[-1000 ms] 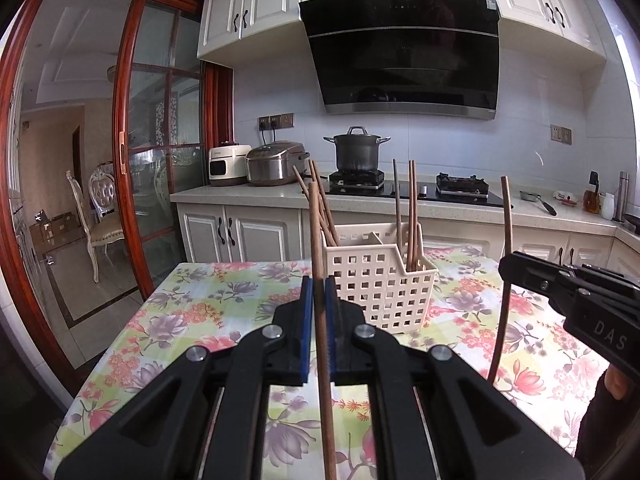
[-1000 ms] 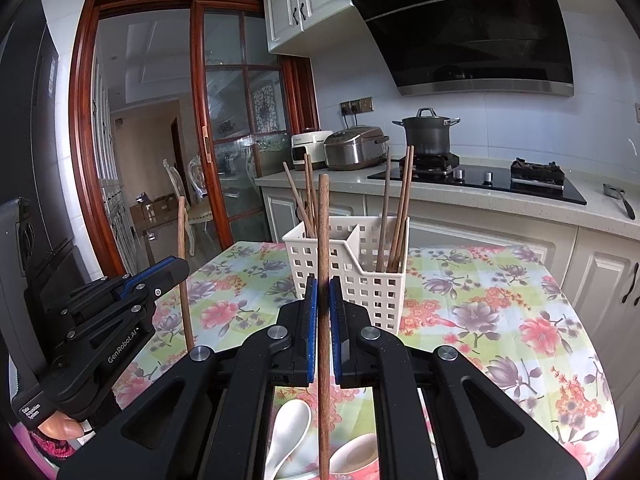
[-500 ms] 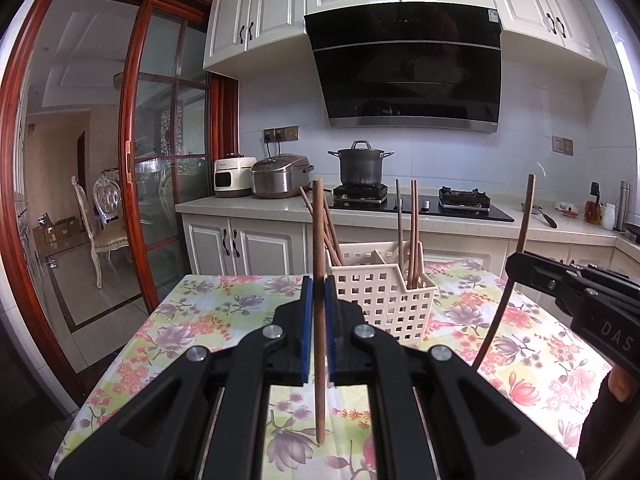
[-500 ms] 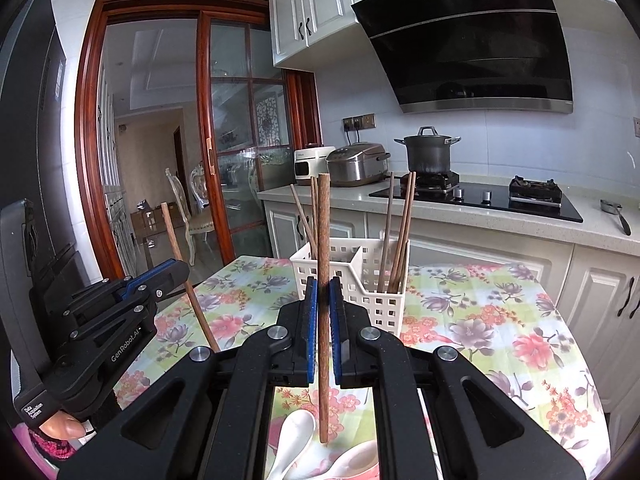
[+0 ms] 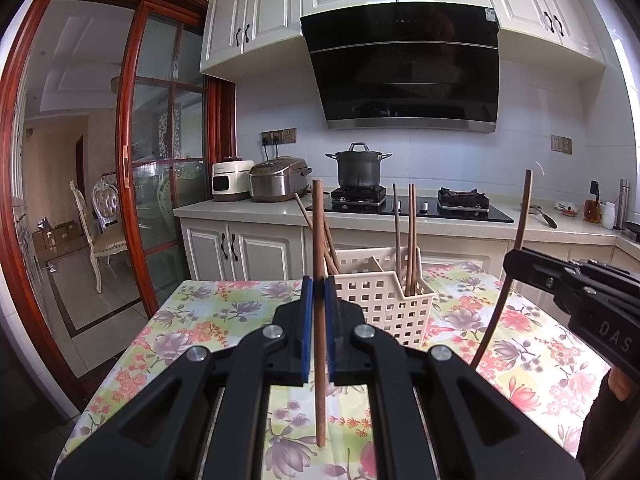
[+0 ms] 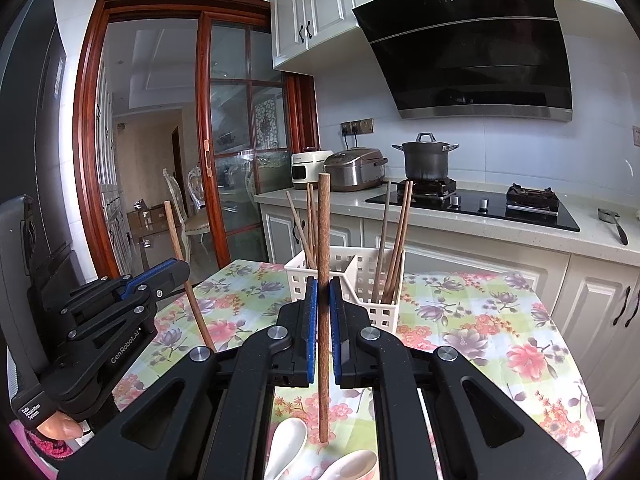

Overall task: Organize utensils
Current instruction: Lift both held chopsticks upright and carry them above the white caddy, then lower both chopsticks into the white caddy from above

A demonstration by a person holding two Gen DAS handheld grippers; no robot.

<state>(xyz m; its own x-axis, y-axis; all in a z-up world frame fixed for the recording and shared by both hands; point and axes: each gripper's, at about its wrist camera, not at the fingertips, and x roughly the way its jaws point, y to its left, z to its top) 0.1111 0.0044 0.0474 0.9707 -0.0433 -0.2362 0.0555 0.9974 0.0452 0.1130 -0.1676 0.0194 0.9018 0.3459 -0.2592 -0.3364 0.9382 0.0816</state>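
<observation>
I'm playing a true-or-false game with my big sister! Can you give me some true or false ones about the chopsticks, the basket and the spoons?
1. Each gripper is holding one chopstick. True: the left gripper clamps a chopstick, and the right gripper clamps another chopstick.
2. The white basket has no chopsticks in it. False: several stand in both of its compartments.
3. White spoons lie on the table under the right gripper. True.
4. The held chopsticks lie flat. False: both are held roughly upright.
5. The pot sits on the flowery table. False: it sits on the stove.
</observation>
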